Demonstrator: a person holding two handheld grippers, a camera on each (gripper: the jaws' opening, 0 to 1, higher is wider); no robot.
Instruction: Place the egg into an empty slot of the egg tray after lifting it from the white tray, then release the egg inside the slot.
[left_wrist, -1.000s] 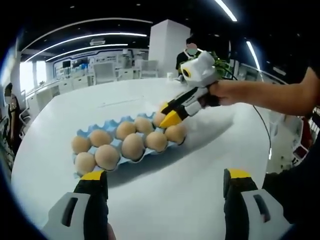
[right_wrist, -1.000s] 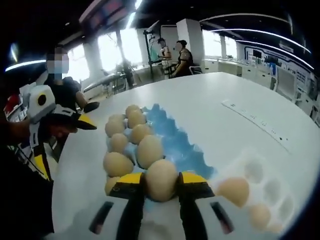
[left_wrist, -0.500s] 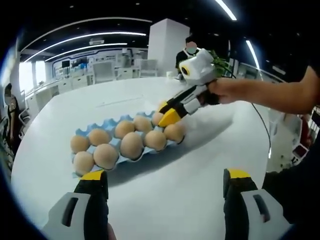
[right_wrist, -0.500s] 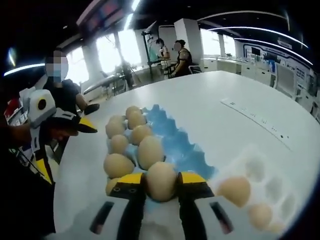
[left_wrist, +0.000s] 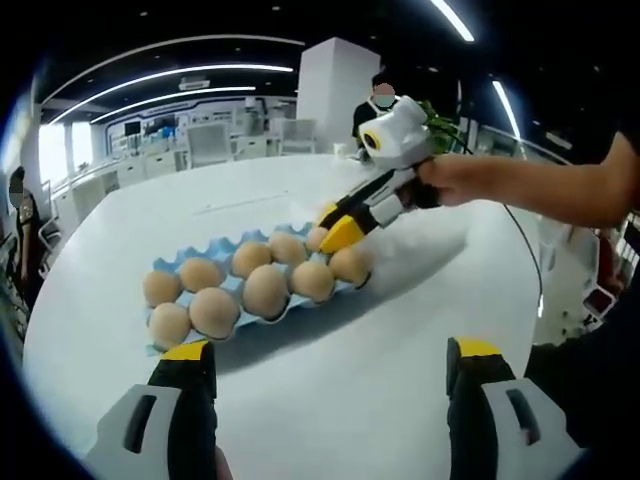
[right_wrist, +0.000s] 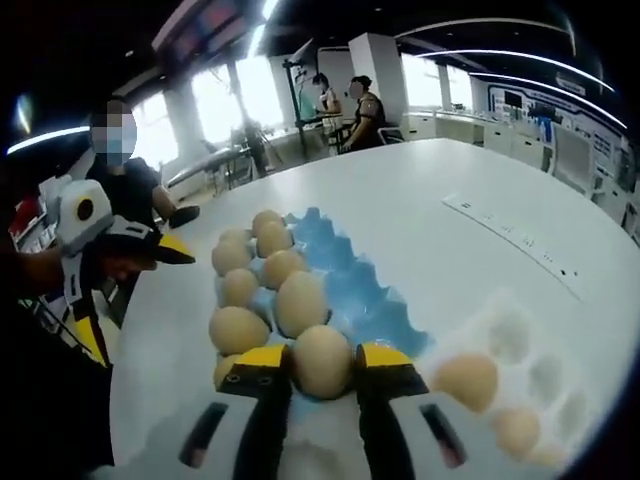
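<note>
My right gripper (right_wrist: 323, 368) is shut on a tan egg (right_wrist: 322, 360) at the near end of the blue egg tray (right_wrist: 352, 282), low over it. In the left gripper view the same gripper (left_wrist: 331, 229) comes in from the right in a person's hand, with its egg (left_wrist: 317, 238) at the tray's far right end. The blue tray (left_wrist: 168, 264) holds several eggs in two rows. My left gripper (left_wrist: 330, 362) stands open above bare table, short of the tray. It also shows at the left edge of the right gripper view (right_wrist: 138, 300).
A white tray (right_wrist: 520, 335) with two eggs (right_wrist: 468, 380) lies right of the blue one. Everything rests on a large white table (left_wrist: 380, 400). A paper strip (right_wrist: 510, 240) lies farther out. People stand in the background beyond the table.
Almost nothing differs: the right gripper keeps its hold on the egg at the tray's end, with a slight drift. The left gripper stays still and open.
</note>
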